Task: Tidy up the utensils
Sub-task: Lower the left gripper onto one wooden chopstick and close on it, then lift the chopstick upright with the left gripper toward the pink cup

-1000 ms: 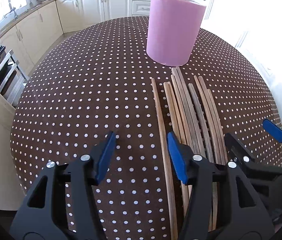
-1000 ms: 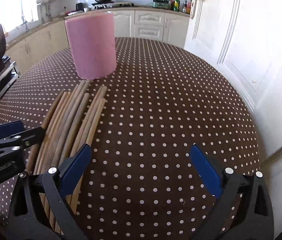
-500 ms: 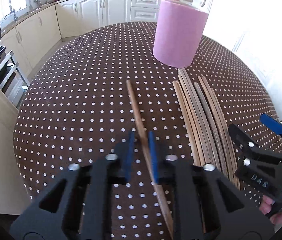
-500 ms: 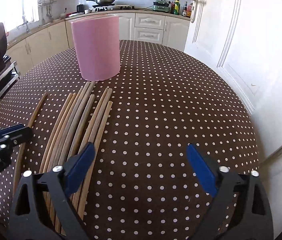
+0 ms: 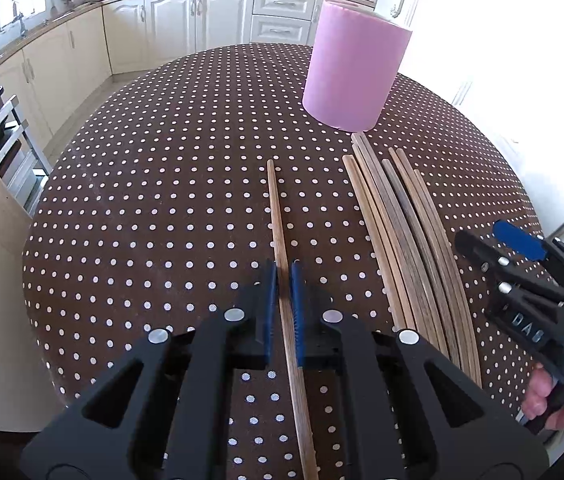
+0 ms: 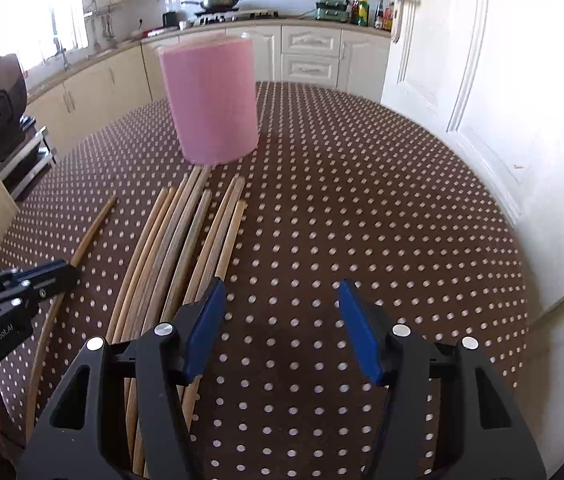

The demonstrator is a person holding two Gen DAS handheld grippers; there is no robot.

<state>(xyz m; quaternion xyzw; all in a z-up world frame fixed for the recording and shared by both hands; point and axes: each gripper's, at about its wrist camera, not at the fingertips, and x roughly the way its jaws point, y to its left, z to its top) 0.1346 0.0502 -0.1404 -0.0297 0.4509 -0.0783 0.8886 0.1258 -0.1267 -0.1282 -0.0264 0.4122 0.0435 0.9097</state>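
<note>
Worktop (image 5: 154, 184): a round top covered by a brown cloth with white dots, on which everything else is carried.
Pink holder (image 5: 355, 66): a tall pink cylinder, stood upright toward the far side of the worktop; it is taken as the landmark here.
Bundle of chopsticks (image 5: 405, 236): a sheaf of wooden sticks laid flat side by side, their far tips just short of the pink holder's base, their length running back toward the cameras.
Single chopstick (image 5: 278, 224): one wooden stick, set apart to the left of the bundle, its far tip pointed roughly toward the pink holder but well short of it.
Left hand-held gripper (image 5: 283, 292): its blue pads are closed narrowly on the single chopstick, gripped partway along; it is placed on the near side of the pink holder, left of the bundle.
Right hand-held gripper (image 6: 282, 328): its blue pads are spread wide and nothing is held between them; it is placed on the near side of the pink holder, at the right edge of the bundle.
</note>
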